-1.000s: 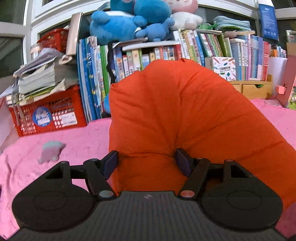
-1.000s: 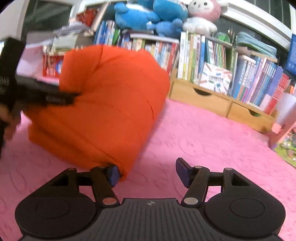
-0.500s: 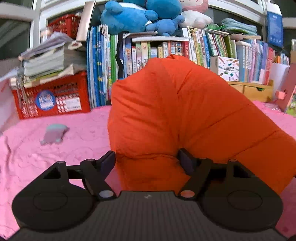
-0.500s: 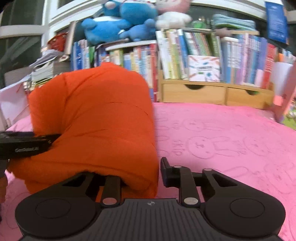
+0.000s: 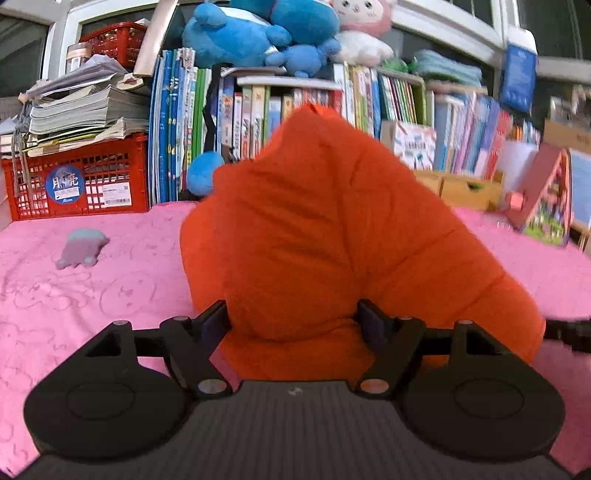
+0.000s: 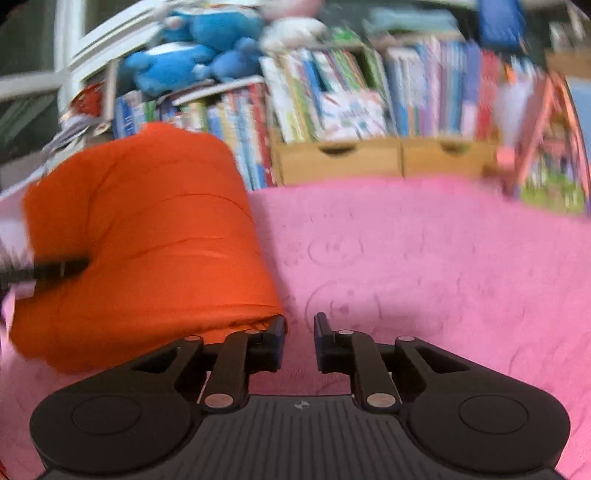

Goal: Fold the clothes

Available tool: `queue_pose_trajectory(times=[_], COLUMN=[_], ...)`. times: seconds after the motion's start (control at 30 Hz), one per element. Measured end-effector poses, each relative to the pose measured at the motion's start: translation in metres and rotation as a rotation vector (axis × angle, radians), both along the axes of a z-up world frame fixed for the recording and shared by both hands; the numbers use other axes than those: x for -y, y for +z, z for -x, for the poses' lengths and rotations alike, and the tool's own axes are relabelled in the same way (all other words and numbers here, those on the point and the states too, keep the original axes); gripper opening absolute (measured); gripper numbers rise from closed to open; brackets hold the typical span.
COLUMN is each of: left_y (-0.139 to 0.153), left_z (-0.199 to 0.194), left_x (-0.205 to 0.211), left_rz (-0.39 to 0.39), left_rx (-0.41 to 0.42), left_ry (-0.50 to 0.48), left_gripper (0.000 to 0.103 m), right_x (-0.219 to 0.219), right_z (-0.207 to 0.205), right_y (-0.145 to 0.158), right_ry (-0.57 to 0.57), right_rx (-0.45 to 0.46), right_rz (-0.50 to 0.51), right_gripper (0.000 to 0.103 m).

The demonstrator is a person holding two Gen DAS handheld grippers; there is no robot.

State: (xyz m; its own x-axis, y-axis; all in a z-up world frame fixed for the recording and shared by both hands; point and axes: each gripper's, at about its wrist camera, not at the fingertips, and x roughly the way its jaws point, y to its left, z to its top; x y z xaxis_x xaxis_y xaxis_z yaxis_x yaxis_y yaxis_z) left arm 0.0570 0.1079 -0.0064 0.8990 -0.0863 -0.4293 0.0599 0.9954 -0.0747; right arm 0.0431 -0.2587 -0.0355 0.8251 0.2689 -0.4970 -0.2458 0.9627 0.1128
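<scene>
A puffy orange garment (image 5: 332, 236) lies bunched and humped on the pink blanket (image 5: 110, 288). My left gripper (image 5: 293, 319) has its fingers spread wide around the near edge of the garment, with cloth bulging between them. In the right wrist view the garment (image 6: 147, 229) is at the left. My right gripper (image 6: 299, 338) sits at its right end, fingers nearly closed with a narrow empty gap; the left finger (image 6: 275, 338) touches the cloth's edge. The left gripper's finger (image 6: 55, 267) shows pressed into the garment's far side.
A small grey-purple plush (image 5: 81, 249) lies on the blanket at the left. A red crate (image 5: 77, 181) with stacked papers, rows of books (image 5: 258, 110), blue plush toys (image 5: 251, 33) and wooden drawers (image 6: 388, 158) line the back. A toy house (image 5: 543, 199) stands at the right.
My right gripper has slid off the garment's right end and narrowed to a small empty gap. The garment has been pushed up into a taller peak. The left gripper keeps its place.
</scene>
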Motion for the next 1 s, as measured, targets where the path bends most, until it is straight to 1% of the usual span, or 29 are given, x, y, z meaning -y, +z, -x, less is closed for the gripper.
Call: queue_pose_trajectory(times=[0.07, 0.13, 0.23, 0.3, 0.43, 0.5, 0.53, 0.6, 0.67, 0.7, 0.73, 0.8, 0.83, 0.87, 0.93, 1.0], left_y=[0.012, 0.021, 0.027, 0.028, 0.03, 0.031, 0.032, 0.035, 0.038, 0.038, 0.039, 0.039, 0.039, 0.039, 0.038, 0.038], left_z=[-0.01, -0.015, -0.016, -0.016, -0.015, -0.017, -0.017, -0.019, -0.02, -0.022, -0.024, -0.024, -0.024, -0.023, -0.022, -0.021], left_x=[-0.007, -0.009, -0.009, -0.011, -0.017, -0.021, -0.023, -0.028, -0.033, -0.035, -0.037, -0.037, -0.037, -0.037, -0.036, -0.036], left_rz=[0.006, 0.003, -0.015, -0.001, 0.046, 0.065, 0.079, 0.11, 0.14, 0.15, 0.159, 0.166, 0.168, 0.171, 0.176, 0.181], left_rx=[0.026, 0.058, 0.102, 0.114, 0.143, 0.163, 0.176, 0.202, 0.225, 0.227, 0.225, 0.221, 0.219, 0.217, 0.213, 0.209], left_ry=[0.016, 0.038, 0.081, 0.099, 0.132, 0.157, 0.168, 0.193, 0.226, 0.236, 0.244, 0.237, 0.232, 0.227, 0.217, 0.207], left_gripper=[0.075, 0.075, 0.075, 0.075, 0.075, 0.075, 0.075, 0.075, 0.075, 0.075, 0.075, 0.075, 0.075, 0.075, 0.075, 0.075], right_x=[-0.007, -0.015, -0.029, -0.034, -0.03, -0.023, -0.019, -0.014, -0.016, -0.017, -0.018, -0.016, -0.013, -0.008, 0.009, 0.028], right_z=[0.001, -0.004, -0.014, -0.024, -0.041, -0.049, -0.053, -0.062, -0.074, -0.081, -0.087, -0.1, -0.105, -0.108, -0.111, -0.11], right_y=[0.004, 0.006, 0.007, 0.005, 0.003, 0.0, -0.001, -0.004, -0.008, -0.009, -0.011, -0.016, -0.019, -0.022, -0.034, -0.049], right_ry=[0.017, 0.034, 0.059, 0.067, 0.056, 0.057, 0.058, 0.053, 0.062, 0.067, 0.073, 0.084, 0.08, 0.06, 0.079, 0.092], right_rx=[0.034, 0.053, 0.076, 0.074, 0.034, 0.005, -0.009, -0.035, -0.047, -0.054, -0.071, -0.136, -0.181, -0.207, -0.285, -0.373], right_rz=[0.038, 0.061, 0.098, 0.093, 0.008, -0.077, -0.119, -0.203, -0.245, -0.265, -0.3, -0.442, -0.532, -0.598, -0.821, -1.047], right_gripper=[0.027, 0.029, 0.033, 0.034, 0.035, 0.035, 0.038, 0.047, 0.064, 0.066, 0.065, 0.038, 0.025, 0.021, 0.017, 0.015])
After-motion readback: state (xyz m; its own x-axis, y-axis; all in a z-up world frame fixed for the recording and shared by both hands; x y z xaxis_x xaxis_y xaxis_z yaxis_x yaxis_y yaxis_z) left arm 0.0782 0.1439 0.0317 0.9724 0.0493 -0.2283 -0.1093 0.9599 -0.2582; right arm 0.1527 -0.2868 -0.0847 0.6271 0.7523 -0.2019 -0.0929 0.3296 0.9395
